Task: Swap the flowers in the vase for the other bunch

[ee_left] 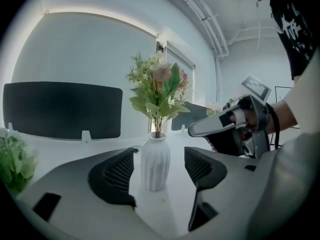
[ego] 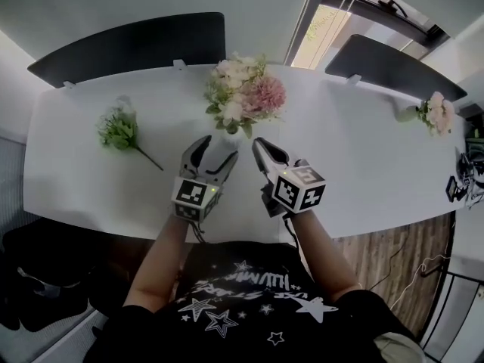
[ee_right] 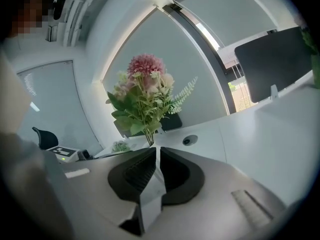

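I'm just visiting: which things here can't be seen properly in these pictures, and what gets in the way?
Vase: in the head view mostly hidden under its own flowers; in the right gripper view hidden behind the shut jaws of the right tool.
Green bunch: left gripper view, cut off by the picture's left edge.
Dark items by the head view's right edge: too small and partly cut off to identify.

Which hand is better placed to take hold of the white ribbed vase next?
Left. The left gripper has its jaws open on either side of the white ribbed vase, not touching it, so closing them would probably grip it. The right gripper sits beside the vase with its jaws shut.
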Tool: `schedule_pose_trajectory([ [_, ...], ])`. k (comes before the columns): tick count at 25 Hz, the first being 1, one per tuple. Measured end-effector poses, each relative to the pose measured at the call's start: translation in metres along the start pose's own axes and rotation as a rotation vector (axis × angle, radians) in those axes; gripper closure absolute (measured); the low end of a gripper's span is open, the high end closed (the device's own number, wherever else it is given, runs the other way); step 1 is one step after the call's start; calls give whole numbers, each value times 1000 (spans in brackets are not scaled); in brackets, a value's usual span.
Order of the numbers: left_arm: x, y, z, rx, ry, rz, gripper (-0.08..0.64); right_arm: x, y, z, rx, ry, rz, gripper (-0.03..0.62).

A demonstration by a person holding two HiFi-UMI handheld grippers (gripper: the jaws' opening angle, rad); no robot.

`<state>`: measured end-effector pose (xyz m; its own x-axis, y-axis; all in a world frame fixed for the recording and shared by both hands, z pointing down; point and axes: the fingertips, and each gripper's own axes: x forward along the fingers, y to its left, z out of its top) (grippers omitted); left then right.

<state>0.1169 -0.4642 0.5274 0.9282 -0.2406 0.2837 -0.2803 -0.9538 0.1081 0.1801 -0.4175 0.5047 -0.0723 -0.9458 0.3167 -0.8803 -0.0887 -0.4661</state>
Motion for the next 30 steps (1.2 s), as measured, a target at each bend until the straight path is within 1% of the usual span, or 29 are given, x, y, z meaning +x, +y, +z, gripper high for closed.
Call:
schedule_pose_trajectory([
  [2, 10, 3, -5, 19, 7, -15, 252, 2, -1, -2, 1, -5, -20, 589],
  [4, 19, 5, -10, 64, 35, -39, 250, 3, 1, -3, -5, -11, -27, 588],
  [6, 26, 7, -10, 103, 38, -59, 250, 4, 3, -3, -5, -21, -26, 584],
  [9, 32, 6, -10, 106, 20, -81, 250, 3, 5, -4, 1, -29, -34, 572],
  [12, 38, 5, -14, 112, 23, -95, 250, 6, 7, -5, -3, -27, -35, 560],
  [16, 44, 6, -15, 123, 25, -98, 250, 11, 12, -4, -16, -23, -34, 525],
  [21, 47, 3, -15, 150, 4, -131, 260, 22, 16, -1, -26, 0, 7, 451],
  [22, 47, 4, -15, 140, 1, -133, 291, 24, 14, 0, -25, 4, 13, 445],
  [23, 47, 5, -16, 134, -3, -135, 296, 26, 12, 0, -22, 7, 17, 443],
  [26, 47, 7, -18, 142, -9, -141, 296, 33, 9, 4, -14, 9, 43, 443],
  [30, 47, 3, -12, 118, -30, -163, 298, 46, 18, 11, -47, 20, 108, 443],
])
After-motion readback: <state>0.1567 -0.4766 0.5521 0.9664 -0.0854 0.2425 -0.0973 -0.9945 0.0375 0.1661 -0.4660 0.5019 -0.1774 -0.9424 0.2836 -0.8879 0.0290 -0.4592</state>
